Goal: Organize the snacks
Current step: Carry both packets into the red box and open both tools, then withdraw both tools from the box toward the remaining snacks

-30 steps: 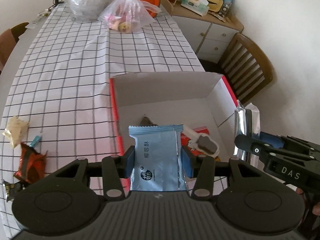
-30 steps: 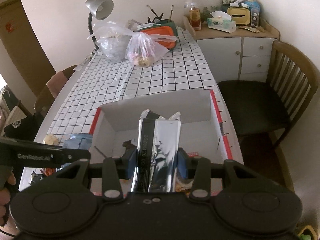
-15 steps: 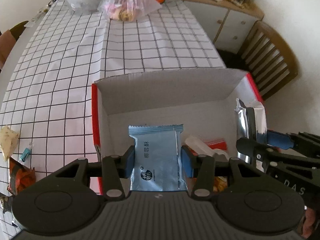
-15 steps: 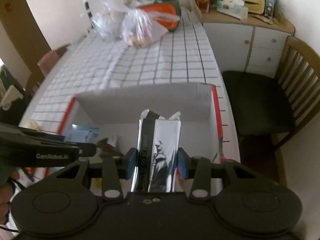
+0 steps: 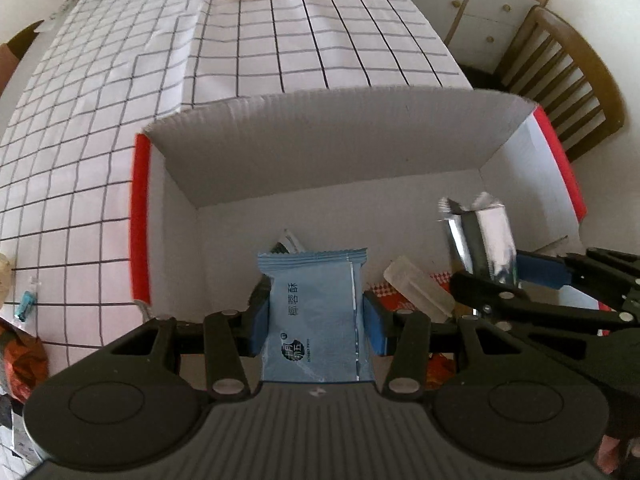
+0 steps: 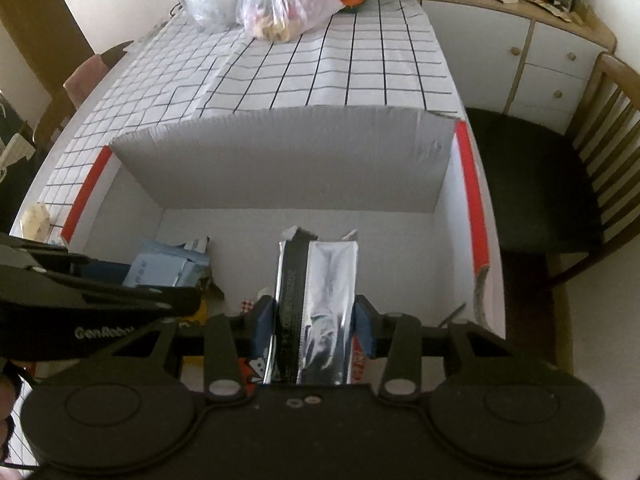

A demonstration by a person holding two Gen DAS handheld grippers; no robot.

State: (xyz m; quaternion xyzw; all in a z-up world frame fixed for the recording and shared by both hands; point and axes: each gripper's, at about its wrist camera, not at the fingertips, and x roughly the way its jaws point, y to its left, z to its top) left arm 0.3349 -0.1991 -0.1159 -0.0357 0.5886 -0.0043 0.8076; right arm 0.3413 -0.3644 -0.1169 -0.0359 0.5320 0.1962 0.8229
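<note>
My left gripper (image 5: 316, 322) is shut on a light blue snack packet (image 5: 316, 312) and holds it over the near left part of an open white cardboard box with red edges (image 5: 320, 136). My right gripper (image 6: 314, 324) is shut on a silver foil snack packet (image 6: 320, 300), held over the box's middle (image 6: 280, 160). The foil packet also shows in the left wrist view (image 5: 480, 236), the blue packet in the right wrist view (image 6: 164, 268). Several snacks lie on the box floor, among them a clear wrapped bar (image 5: 418, 286).
The box stands on a table with a checked cloth (image 5: 240, 48). Loose snacks (image 5: 20, 360) lie on the cloth left of the box. Plastic bags (image 6: 288, 0) sit at the table's far end. A wooden chair (image 6: 560, 184) and a cabinet (image 6: 520, 52) stand to the right.
Both grippers have moved forward and down over the box, each still holding its packet. The box now fills both views.
</note>
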